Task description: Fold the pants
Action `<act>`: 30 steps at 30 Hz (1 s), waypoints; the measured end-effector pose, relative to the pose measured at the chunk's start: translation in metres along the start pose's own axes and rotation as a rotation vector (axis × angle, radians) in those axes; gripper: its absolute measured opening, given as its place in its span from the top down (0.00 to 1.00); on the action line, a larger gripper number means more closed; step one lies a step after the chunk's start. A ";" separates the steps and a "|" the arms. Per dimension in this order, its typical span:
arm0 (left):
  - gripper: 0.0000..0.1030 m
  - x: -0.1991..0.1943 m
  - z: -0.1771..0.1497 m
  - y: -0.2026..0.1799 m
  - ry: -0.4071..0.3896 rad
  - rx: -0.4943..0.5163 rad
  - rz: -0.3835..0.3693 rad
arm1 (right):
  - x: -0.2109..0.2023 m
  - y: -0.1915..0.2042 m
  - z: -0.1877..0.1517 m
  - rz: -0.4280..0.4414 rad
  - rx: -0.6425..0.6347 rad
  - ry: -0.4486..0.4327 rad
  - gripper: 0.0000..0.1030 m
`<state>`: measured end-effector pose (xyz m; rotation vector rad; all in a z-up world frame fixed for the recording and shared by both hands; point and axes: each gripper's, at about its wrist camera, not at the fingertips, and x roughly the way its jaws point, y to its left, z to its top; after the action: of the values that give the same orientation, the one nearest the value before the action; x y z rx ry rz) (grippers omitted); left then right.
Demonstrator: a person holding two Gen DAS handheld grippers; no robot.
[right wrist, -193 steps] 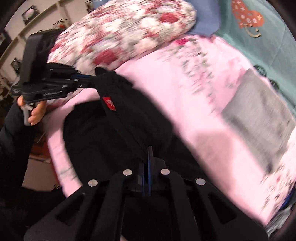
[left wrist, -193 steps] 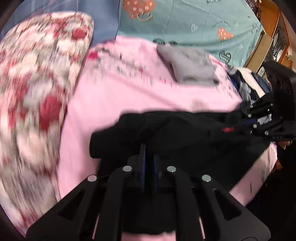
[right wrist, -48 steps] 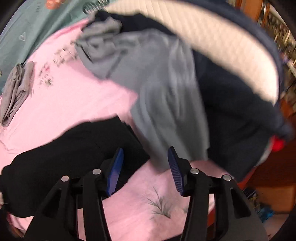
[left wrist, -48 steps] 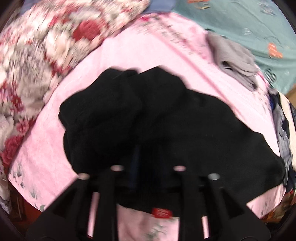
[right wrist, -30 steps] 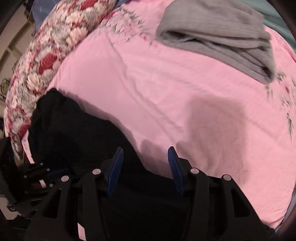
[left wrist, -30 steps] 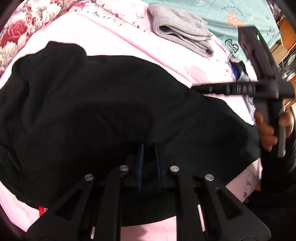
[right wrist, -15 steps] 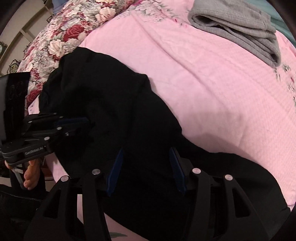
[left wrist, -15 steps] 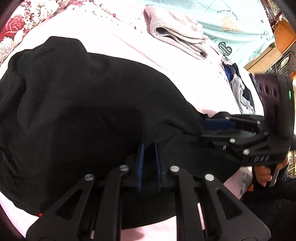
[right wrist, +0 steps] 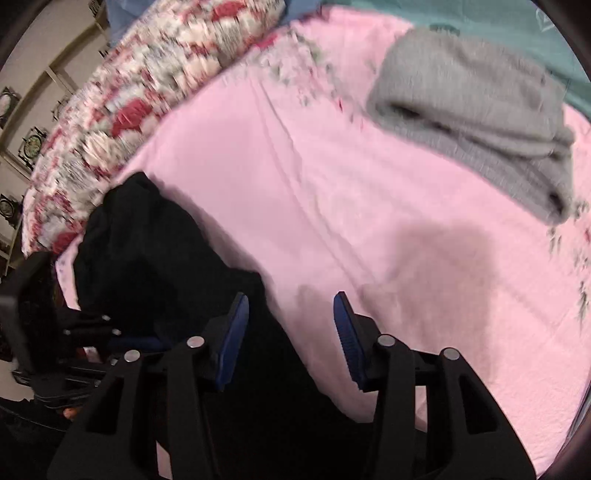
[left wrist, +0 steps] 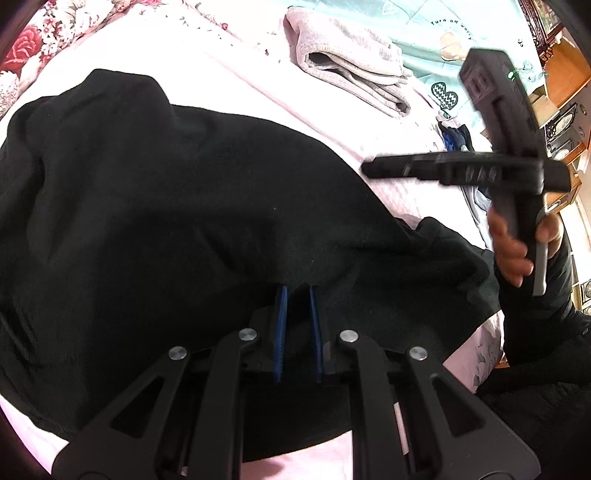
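Observation:
The black pants (left wrist: 192, 206) lie spread over the pink sheet (left wrist: 229, 66). My left gripper (left wrist: 296, 295) is shut on the near edge of the black pants, the cloth pinched between its blue pads. In the right wrist view the pants (right wrist: 159, 258) lie at the lower left. My right gripper (right wrist: 290, 302) is open and empty, above the pants' edge and the pink sheet (right wrist: 332, 184). It also shows in the left wrist view (left wrist: 373, 169), raised above the pants at the right.
A folded grey garment (left wrist: 351, 62) lies at the back of the bed, also in the right wrist view (right wrist: 480, 110). A floral quilt (right wrist: 166, 74) lies at the left. A teal blanket (left wrist: 424, 22) lies behind. Loose clothes (left wrist: 458, 140) lie at the right.
My right gripper has lifted off the pants and swung up and away, still open. My left gripper has kept its hold on the pants' edge.

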<state>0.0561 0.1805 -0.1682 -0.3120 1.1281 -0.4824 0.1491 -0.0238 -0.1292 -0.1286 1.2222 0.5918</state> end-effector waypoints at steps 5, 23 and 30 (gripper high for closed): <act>0.88 0.000 0.001 0.001 0.004 0.001 -0.003 | 0.019 0.022 -0.011 0.056 -0.068 0.065 0.54; 0.88 -0.004 -0.004 0.006 -0.006 -0.008 -0.015 | 0.054 0.025 0.014 0.124 -0.075 0.056 0.73; 0.88 -0.004 -0.003 0.006 -0.008 -0.008 -0.015 | -0.001 0.039 0.018 0.005 -0.099 -0.130 0.93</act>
<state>0.0532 0.1871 -0.1693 -0.3294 1.1208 -0.4896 0.1446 0.0163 -0.1135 -0.1676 1.0681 0.6558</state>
